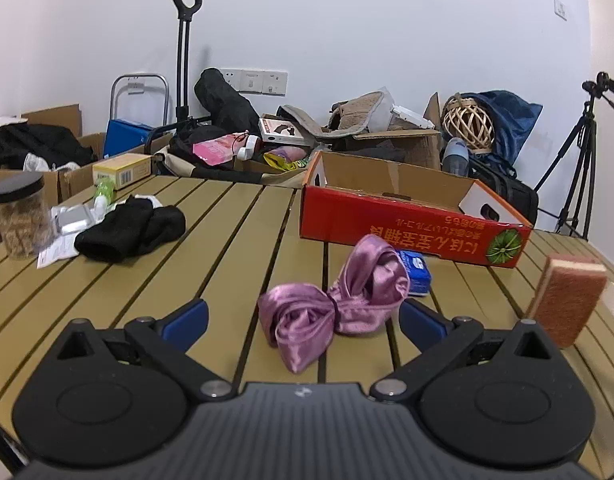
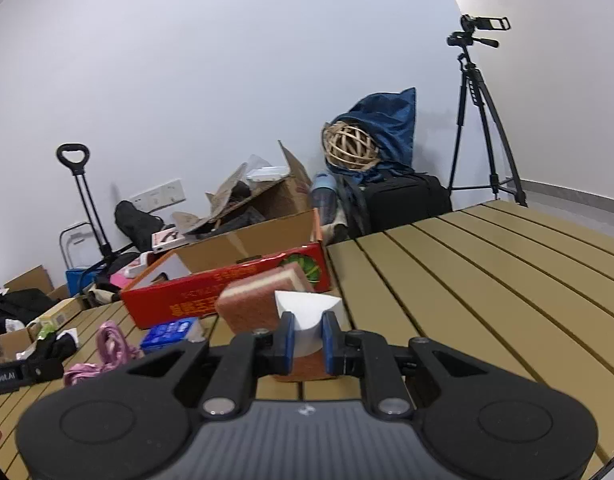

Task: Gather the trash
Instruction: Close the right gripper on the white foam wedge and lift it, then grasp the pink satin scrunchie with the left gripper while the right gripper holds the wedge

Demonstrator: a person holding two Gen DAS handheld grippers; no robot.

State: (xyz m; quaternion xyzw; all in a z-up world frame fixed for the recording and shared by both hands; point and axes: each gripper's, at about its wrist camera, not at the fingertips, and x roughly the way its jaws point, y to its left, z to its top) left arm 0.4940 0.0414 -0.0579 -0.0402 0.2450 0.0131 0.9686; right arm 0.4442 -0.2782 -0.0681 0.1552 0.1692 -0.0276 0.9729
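Sponge [image 2: 263, 300], pink with a pale backing, hangs above the desk [image 2: 487, 264] near the red box [image 2: 227, 286], pinched at 1 corner by the right tongs [image 2: 308, 344]; it looks light and squashy. Left tongs [image 1: 303, 316] stand wide around a slippery satin cloth [image 1: 335, 300].

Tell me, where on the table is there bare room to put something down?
The slatted tan table is bare right of the red cardboard box, out to its far edge. There is also an open strip between the black cloth and the purple satin cloth. It is crowded around the clear jar.
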